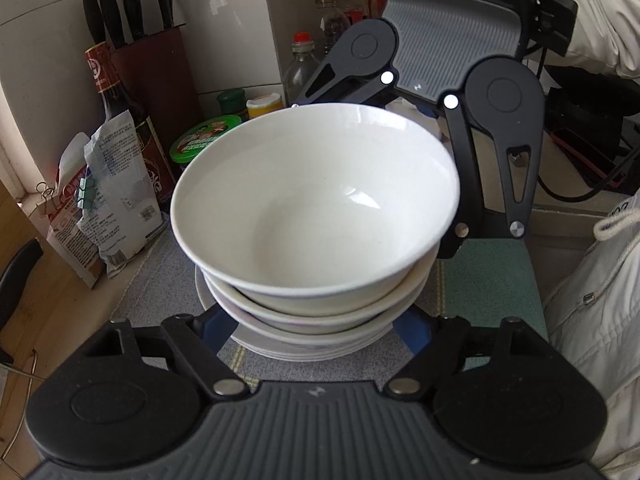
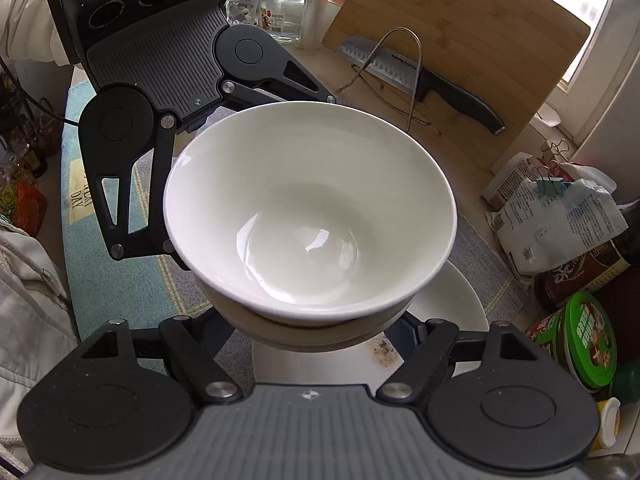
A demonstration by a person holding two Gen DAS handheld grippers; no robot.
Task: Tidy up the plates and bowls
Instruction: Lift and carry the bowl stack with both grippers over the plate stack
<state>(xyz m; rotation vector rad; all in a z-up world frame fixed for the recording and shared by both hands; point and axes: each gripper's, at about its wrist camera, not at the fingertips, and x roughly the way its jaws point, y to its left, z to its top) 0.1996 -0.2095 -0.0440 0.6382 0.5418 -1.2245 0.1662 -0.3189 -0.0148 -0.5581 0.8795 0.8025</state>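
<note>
A white bowl (image 1: 316,200) tops a nested stack of bowls, with a stack of white plates (image 1: 320,350) right under them. In the left wrist view my left gripper (image 1: 316,328) reaches in from the near side. Its blue fingers (image 1: 212,328) hug both sides of the stack's base, and their tips are hidden under the rims. My right gripper (image 2: 316,332) grips the same stack from the opposite side, at the level of the lower cream bowl (image 2: 280,332); its tips are hidden too. A white plate (image 2: 448,304) shows beneath the bowls.
A grey mat (image 1: 160,280) covers the counter below. At the left wall stand a knife block (image 1: 152,68), a dark sauce bottle (image 1: 120,92), clipped bags (image 1: 116,200) and a green-lidded tub (image 1: 200,140). A cutting board (image 2: 460,40) and knife (image 2: 440,80) lean behind. A person's pale jacket (image 1: 600,320) is close.
</note>
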